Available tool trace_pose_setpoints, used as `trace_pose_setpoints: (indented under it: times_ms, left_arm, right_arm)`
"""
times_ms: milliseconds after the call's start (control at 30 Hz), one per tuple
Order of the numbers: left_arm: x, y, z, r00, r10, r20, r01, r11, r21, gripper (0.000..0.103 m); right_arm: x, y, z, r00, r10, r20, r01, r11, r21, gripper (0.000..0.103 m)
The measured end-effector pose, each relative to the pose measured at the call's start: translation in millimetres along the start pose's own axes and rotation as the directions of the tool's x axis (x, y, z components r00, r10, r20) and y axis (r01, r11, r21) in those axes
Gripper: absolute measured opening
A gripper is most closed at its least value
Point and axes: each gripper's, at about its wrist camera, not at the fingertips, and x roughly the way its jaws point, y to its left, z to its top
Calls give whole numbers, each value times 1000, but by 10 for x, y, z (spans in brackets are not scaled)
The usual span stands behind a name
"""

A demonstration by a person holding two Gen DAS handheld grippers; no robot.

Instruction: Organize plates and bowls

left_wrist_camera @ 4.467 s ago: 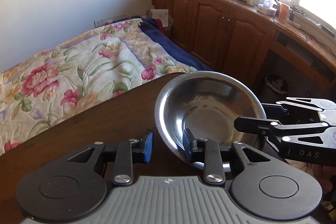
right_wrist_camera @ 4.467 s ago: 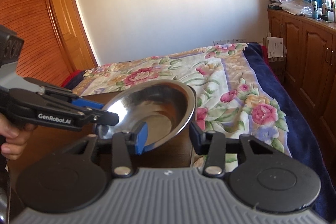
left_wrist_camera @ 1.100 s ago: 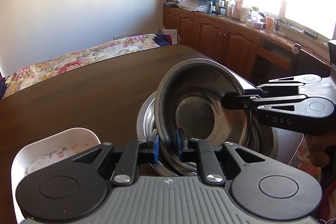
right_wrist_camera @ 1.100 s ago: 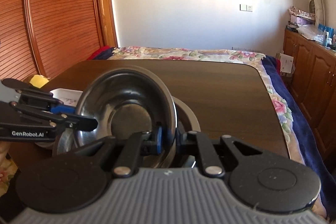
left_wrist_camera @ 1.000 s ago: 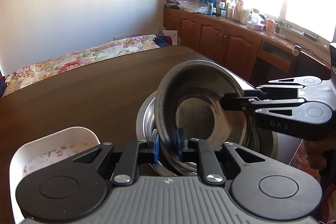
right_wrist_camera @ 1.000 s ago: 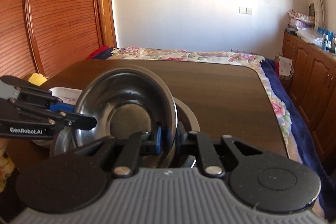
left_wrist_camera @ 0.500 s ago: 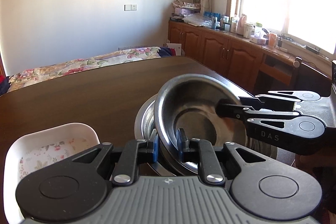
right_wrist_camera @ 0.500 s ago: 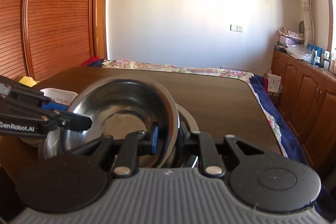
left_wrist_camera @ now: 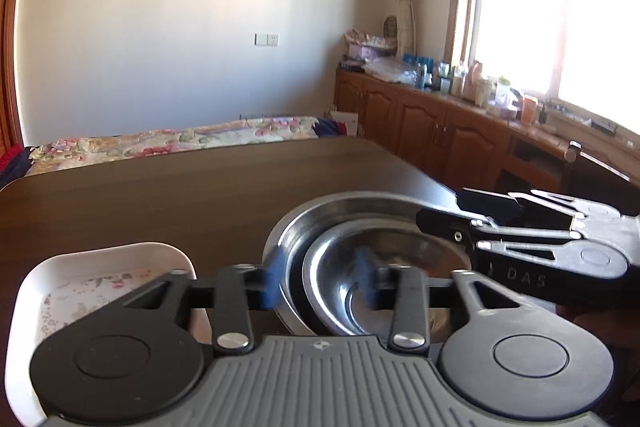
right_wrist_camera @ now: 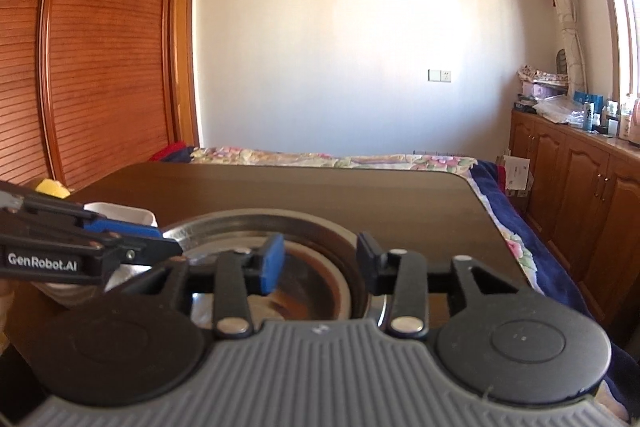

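Observation:
A small steel bowl (left_wrist_camera: pixel 360 247) sits nested inside a larger steel bowl (left_wrist_camera: pixel 320 215) on the dark wooden table (left_wrist_camera: pixel 180 187). My left gripper (left_wrist_camera: pixel 318 283) is open, its fingers spread on either side of the bowls' near rims. My right gripper (right_wrist_camera: pixel 320 259) is open too, over the opposite rim of the nested bowls (right_wrist_camera: pixel 288 227). Each gripper shows in the other's view, at the right (left_wrist_camera: pixel 480 223) and at the left (right_wrist_camera: pixel 132 243). A white square dish with a flower pattern (left_wrist_camera: pixel 100 279) stands left of the bowls.
The white dish also shows in the right wrist view (right_wrist_camera: pixel 120 213), with a yellow object (right_wrist_camera: pixel 52 188) behind it. A flowered bed (right_wrist_camera: pixel 340 159) lies past the table's far edge. Wooden cabinets (left_wrist_camera: pixel 440 139) run along the right wall.
Both grippers held the small bowl tilted by its rim, lowered it flat into the larger bowl, then opened and let go of it.

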Motion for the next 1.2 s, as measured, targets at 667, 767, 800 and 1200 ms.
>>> trace_pose_setpoints:
  times_ms: [667,767,800,1200]
  left_arm:
    - [6,49,-120,994,91,58,-88,995,-56,103]
    - [16,45,-156,994,94,50,-92,994,-54,103]
    - [20,47,-164,995,92,47,-90,994,-55,103]
    - [75,46,-235,996,86,34,-85,995,-44,102]
  right_arm:
    - [-37,-48,-160,998,-56,34,54,997,60,103]
    - [-22,-62,-177,998,-48,31,46,996,77,103]
    - [-17,-63,-189,998,-48,30,46,996,81,103]
    - [23,-59,-254,999,-34,25,32,995,99,103]
